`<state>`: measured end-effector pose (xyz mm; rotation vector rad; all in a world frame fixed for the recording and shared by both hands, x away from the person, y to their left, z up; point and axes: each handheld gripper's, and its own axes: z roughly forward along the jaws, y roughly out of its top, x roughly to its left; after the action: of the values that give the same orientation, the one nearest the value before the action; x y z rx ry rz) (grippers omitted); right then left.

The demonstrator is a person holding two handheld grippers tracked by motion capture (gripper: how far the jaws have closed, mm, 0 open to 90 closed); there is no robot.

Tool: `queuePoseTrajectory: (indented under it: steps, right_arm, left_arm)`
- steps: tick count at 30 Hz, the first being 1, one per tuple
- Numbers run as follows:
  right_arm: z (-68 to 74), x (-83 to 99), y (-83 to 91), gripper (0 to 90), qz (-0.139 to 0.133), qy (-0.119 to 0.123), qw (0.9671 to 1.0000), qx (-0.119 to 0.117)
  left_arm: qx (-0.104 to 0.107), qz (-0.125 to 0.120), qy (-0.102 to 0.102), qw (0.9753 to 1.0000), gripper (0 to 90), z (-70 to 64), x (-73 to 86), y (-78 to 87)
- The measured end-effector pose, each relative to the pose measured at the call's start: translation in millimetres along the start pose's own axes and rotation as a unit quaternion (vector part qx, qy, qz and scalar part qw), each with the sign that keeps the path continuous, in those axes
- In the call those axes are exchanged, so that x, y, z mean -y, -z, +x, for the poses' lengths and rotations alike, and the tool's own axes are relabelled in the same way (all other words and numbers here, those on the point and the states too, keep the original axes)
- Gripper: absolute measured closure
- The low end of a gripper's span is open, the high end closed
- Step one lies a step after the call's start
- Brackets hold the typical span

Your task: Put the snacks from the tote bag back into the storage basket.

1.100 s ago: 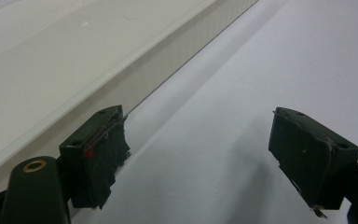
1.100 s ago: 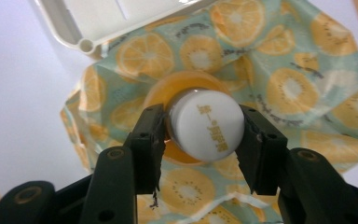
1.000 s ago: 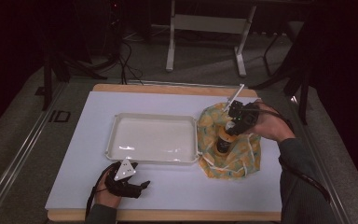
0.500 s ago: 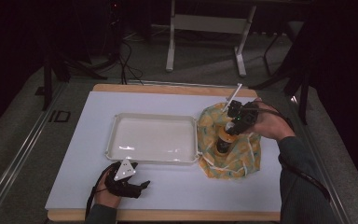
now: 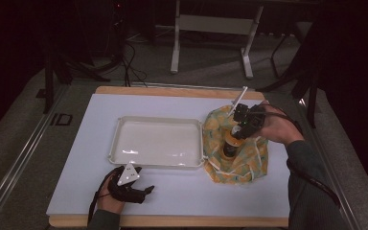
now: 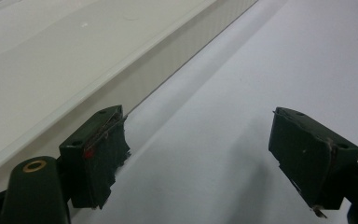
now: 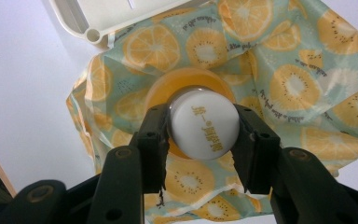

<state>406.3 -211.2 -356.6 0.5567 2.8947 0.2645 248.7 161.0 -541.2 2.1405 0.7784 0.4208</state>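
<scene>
Right claw [image 7: 204,140] clamped on white cap [image 7: 204,129] of bottle [image 5: 231,143], jaws pressed against both sides of cap. Bottle upright on lemon-print cloth [image 5: 235,158] at right side of table [image 5: 76,143]; orange body visible below cap. Cloth edge touching right rim of tray [image 5: 120,125]. Tray white, shallow, at table centre. Left claw [image 6: 209,158] apart, gripping nothing, low over bare table just beside tray's near wall. Left hand [image 5: 110,194] near front table edge.
</scene>
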Motion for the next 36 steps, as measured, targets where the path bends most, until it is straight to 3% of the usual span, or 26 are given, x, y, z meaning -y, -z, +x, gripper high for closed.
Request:
queuePoseTrajectory:
  steps: [36]
  right_arm:
    - [-1.5,-3.1,26.1,58.8,-0.011,0.007,0.9995,0.029]
  left_arm:
    - [0.0,0.0,0.0,1.0,19.1,0.0,0.0,-0.1]
